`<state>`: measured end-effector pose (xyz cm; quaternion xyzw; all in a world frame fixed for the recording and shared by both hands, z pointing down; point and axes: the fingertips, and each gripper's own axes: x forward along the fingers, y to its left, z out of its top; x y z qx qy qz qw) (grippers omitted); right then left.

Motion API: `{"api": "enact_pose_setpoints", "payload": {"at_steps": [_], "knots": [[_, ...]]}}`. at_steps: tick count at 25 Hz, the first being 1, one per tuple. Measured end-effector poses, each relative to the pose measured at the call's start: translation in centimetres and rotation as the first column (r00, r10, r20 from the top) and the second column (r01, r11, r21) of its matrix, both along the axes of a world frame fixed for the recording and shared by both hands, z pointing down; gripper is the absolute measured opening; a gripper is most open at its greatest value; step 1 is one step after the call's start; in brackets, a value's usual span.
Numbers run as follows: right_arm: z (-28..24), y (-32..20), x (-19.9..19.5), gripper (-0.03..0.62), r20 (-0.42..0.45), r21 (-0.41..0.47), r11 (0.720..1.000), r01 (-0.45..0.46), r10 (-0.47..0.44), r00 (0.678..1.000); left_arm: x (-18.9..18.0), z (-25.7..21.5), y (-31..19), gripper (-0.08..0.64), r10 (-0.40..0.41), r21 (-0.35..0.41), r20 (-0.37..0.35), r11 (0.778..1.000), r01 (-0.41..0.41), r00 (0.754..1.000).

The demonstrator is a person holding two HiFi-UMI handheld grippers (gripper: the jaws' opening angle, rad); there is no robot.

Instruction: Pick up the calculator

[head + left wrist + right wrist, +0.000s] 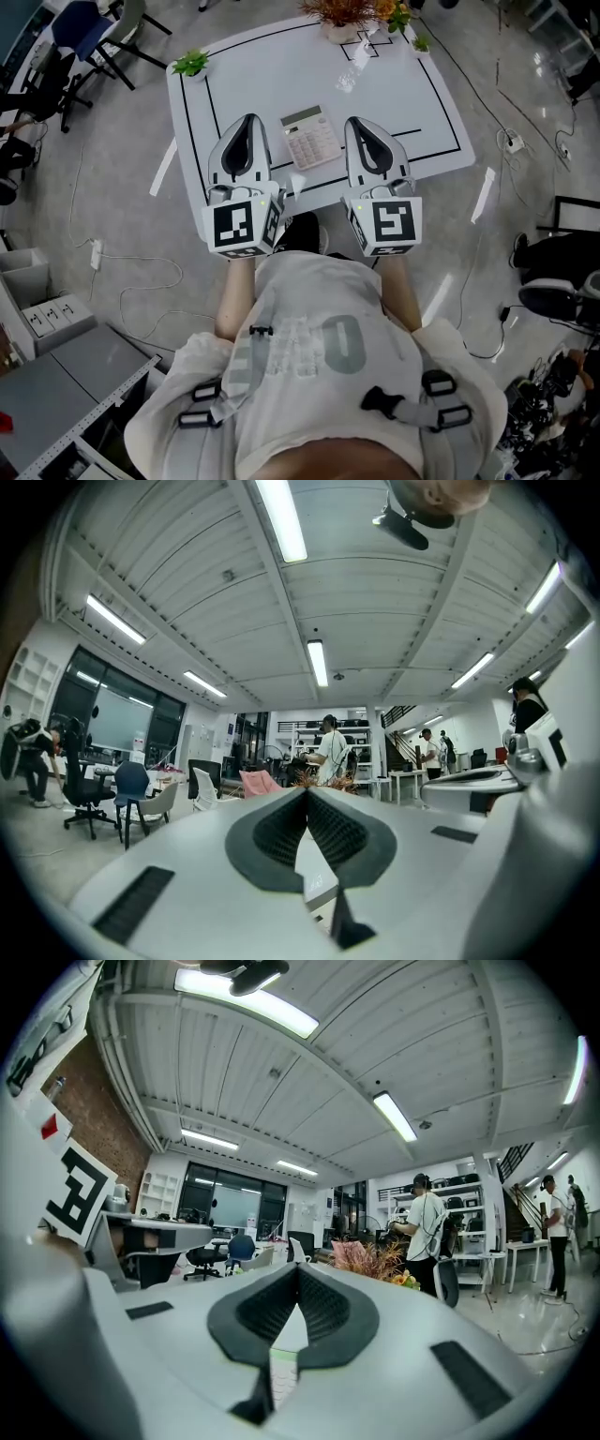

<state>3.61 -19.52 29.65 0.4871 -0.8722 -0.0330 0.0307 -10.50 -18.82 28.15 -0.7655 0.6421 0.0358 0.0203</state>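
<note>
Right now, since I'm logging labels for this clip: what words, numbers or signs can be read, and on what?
"O" (or "0"): large grey print on the person's pale shirt; the smaller print beside it is too blurred to read.
Flat white calculator on the white table: key marks too small to read.
Left white marker cube and right white marker cube: black square patterns, no words.

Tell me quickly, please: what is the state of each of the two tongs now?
Left white tongs: closed, holding nothing.
Right white tongs: closed, holding nothing.
</note>
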Motion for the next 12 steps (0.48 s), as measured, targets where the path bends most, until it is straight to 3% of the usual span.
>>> {"api": "enact_pose_setpoints", "payload": {"at_steps": [12], "knots": [[0.1,-0.9,0.2,0.006,0.023,-0.005,1.000,-0.003,0.003,1.000,1.4,-0.7,-0.6,0.021,0.069,0.033,0.047,0.997,-0.070,0.997]]}}
